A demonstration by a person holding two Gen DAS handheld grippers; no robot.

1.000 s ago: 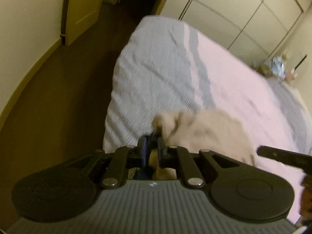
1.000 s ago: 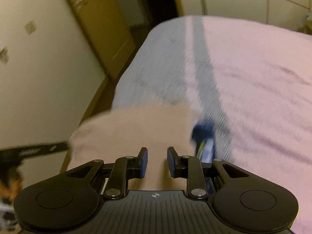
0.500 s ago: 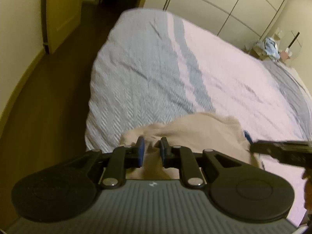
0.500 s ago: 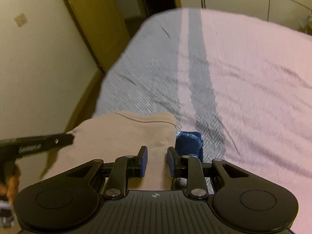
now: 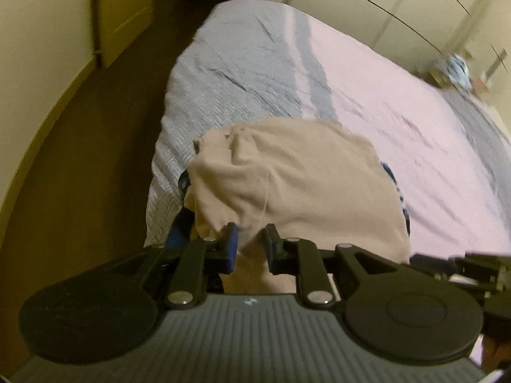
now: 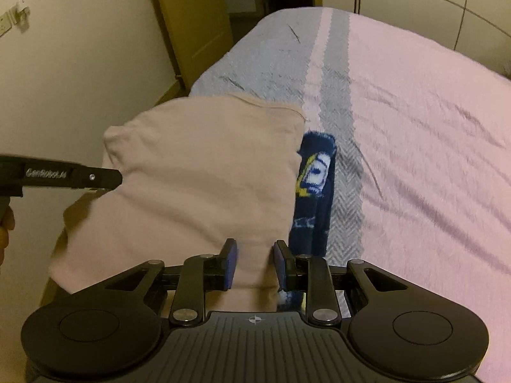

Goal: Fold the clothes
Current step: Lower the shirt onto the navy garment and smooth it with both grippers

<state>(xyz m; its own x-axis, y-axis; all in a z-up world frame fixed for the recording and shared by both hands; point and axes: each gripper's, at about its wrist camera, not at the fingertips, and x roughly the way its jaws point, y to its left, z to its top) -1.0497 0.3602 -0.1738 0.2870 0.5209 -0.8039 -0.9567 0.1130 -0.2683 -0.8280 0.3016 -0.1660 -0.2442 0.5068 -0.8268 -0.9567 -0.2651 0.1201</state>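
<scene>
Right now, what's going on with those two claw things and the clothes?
Left gripper open, right gripper open, beige garment between each one's fingers. Garment draped over bed edge. Navy printed cloth lies beneath it.

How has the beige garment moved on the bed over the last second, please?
Yes. The beige garment has spread further up the bed, and its far edge now lies nearer the grey stripe.

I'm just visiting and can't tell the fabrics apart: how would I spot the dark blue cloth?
Start at the bed with its pink and grey cover. At its near corner lies a beige garment. The dark blue cloth peeks out along that garment's edge toward the pink side, mostly hidden beneath it. It is the only deep navy piece, with a white and yellow print.
</scene>
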